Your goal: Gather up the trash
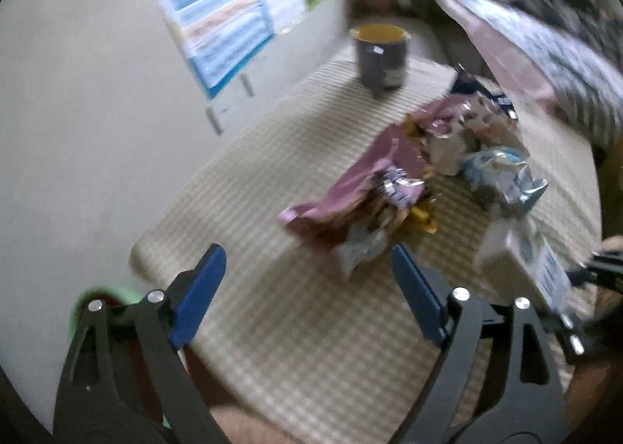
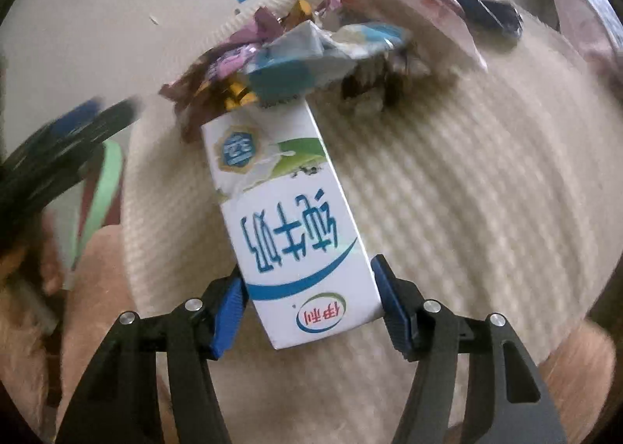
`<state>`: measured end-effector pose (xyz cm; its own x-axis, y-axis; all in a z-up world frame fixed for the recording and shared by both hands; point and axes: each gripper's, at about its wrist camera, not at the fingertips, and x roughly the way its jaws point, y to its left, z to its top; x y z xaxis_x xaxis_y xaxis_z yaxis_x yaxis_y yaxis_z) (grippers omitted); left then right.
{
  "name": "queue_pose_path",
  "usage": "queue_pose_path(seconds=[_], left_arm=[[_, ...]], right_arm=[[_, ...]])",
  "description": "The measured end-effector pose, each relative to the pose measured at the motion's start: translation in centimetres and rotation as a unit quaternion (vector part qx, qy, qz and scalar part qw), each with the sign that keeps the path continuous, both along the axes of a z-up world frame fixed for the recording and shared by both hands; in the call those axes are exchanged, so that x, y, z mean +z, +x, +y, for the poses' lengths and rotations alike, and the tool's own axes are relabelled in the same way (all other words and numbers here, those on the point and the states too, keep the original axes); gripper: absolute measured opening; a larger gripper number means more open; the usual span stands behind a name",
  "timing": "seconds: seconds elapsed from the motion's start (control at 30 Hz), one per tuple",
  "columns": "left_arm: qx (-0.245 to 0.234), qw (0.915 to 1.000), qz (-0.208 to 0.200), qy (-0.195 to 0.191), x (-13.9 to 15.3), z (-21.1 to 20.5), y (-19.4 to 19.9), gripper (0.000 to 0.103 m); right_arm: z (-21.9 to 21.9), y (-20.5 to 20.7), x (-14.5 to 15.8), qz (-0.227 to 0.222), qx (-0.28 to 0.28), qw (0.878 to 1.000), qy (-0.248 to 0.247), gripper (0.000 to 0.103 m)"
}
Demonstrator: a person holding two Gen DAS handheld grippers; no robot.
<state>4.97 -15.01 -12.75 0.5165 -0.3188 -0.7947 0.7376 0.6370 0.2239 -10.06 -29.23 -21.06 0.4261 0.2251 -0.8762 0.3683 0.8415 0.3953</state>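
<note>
My right gripper [image 2: 307, 288] is shut on a white milk carton [image 2: 288, 218] with blue lettering and holds it over the cream mat [image 2: 467, 210]. The carton also shows in the left wrist view [image 1: 525, 265] at the right edge. A pile of wrappers lies beyond it: a pink-purple snack bag [image 1: 366, 183], a blue-and-white foil bag [image 1: 502, 171] and gold wrappers [image 2: 237, 93]. My left gripper [image 1: 307, 268] is open and empty, just short of the pink bag.
A dark bucket with a yellow rim [image 1: 381, 54] stands at the far end of the mat. A poster [image 1: 222, 27] lies on the floor to the left. A green-rimmed object [image 2: 105, 194] sits beside the mat. Patterned bedding [image 1: 545, 50] is at the right.
</note>
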Motion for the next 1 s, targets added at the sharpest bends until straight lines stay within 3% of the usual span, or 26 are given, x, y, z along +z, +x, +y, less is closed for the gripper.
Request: queue_pose_path(seconds=[0.1,0.23,0.37,0.43,0.57,0.77,1.0], left_arm=[[-0.036,0.9990,-0.003,0.024,-1.3,-3.1,0.5,0.084],[-0.058,0.9957,0.009,0.072,-3.2,-6.4,1.3,0.084],[-0.060,0.9926,0.054,0.091,-5.2,-8.2,2.6,0.084],[-0.056,0.9920,0.073,0.086,-5.7,-8.2,3.0,0.074],[-0.046,0.9939,0.062,0.078,-5.2,-8.1,2.6,0.045],[-0.011,0.9956,0.082,0.044,-4.1,-5.8,2.3,0.040],[0.038,0.9935,0.107,-0.007,-1.7,-0.2,0.1,0.037]], right_arm=[[0.6,-0.8,0.0,-0.006,0.007,1.000,0.021,0.057],[1.5,-1.3,-0.1,-0.010,0.016,1.000,0.008,0.058],[2.2,-0.6,0.0,-0.018,0.010,1.000,0.014,0.058],[2.2,-0.9,0.1,-0.020,0.007,1.000,0.016,0.058],[1.4,-1.6,0.4,-0.022,0.005,1.000,0.016,0.058],[1.4,-1.5,0.5,-0.021,0.004,1.000,0.010,0.059],[1.8,-1.6,1.1,-0.027,-0.003,1.000,-0.004,0.059]])
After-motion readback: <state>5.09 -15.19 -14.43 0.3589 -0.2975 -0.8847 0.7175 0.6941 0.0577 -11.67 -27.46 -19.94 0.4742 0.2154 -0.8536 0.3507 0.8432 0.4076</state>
